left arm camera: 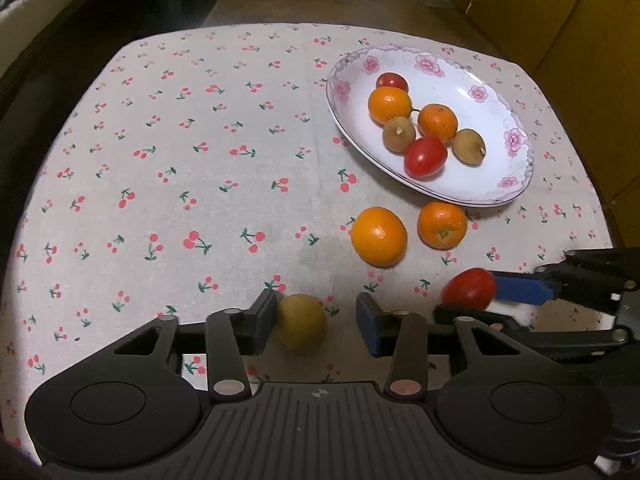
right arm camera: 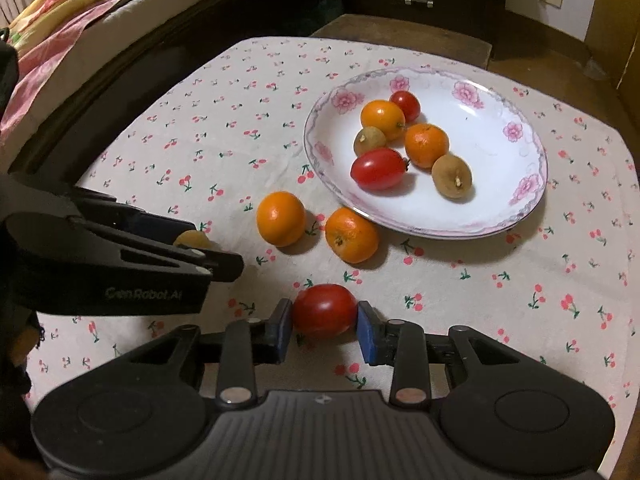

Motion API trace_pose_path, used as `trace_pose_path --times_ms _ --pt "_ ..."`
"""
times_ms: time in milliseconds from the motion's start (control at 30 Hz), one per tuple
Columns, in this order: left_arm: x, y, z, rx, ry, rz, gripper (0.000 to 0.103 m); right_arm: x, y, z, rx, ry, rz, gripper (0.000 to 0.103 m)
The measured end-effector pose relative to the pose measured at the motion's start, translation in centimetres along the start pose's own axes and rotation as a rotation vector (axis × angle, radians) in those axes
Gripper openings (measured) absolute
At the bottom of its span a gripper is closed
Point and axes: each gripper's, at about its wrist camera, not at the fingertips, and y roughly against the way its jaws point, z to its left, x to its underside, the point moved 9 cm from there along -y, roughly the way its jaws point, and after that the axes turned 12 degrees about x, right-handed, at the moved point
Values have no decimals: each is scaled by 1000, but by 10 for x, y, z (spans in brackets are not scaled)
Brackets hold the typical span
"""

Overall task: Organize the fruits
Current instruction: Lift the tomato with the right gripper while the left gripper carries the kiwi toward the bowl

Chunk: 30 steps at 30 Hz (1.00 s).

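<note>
Red tomato (right arm camera: 324,310) pinched by right gripper (right arm camera: 324,330).
Left gripper (left arm camera: 316,320) jaws spread around a longan (left arm camera: 302,322) near the tablecloth's (left arm camera: 160,160) front edge.

The only readable text is on the left gripper (right arm camera: 224,258) as seen from the right wrist camera: pale letters on its black side, reading roughly "GenRobot.AI", though the first letters are blurred and hard to make out. A small round crosshair mark sits at the top middle of the ribbed black body in each wrist view; it carries no letters. The plate (right arm camera: 472,224) and the tablecloth (right arm camera: 224,120) show only flower and cherry patterns, with no words or numbers.
</note>
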Motion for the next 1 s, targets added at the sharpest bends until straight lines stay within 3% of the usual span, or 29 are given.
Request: trace_pose_path --times_ms 533,1000 --pt "2 7 0 24 -7 -5 41 6 23 -6 -29 23 -28 34" --pt "2 4 -3 -3 -25 -2 35 2 28 -7 -32 11 -52 34"
